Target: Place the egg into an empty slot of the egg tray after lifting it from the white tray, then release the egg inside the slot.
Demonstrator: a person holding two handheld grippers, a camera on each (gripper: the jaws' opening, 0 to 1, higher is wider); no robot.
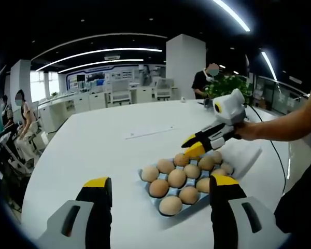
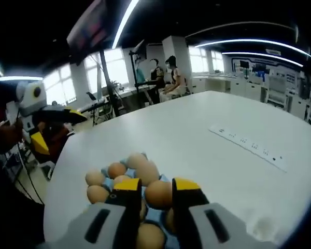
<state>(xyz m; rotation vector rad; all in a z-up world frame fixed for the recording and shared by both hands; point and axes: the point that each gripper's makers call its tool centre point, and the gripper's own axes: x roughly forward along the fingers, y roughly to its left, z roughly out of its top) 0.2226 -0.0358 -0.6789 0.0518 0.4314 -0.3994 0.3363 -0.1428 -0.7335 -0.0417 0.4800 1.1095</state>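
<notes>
While my left gripper (image 1: 155, 199) hangs back with its yellow-tipped jaws spread wide and empty, my right gripper (image 2: 155, 194) is down over the pale blue egg tray (image 1: 160, 203) on the white round table (image 1: 93, 150). In the left gripper view the right one reaches in from the far right, its tips hovering at the tray's far edge among the brown eggs (image 1: 177, 178). In the right gripper view its jaws stand narrow, with a brown egg (image 2: 158, 193) sitting in the gap just beyond the tips; whether the pads actually press on it I cannot tell. That egg lies straight ahead of the right jaws and low, over the tray's cups, with neighbours touching or just beside it on the left. A flat white tray (image 1: 246, 155) shows under the blue one at the right. I judge the right gripper far nearer the work.
</notes>
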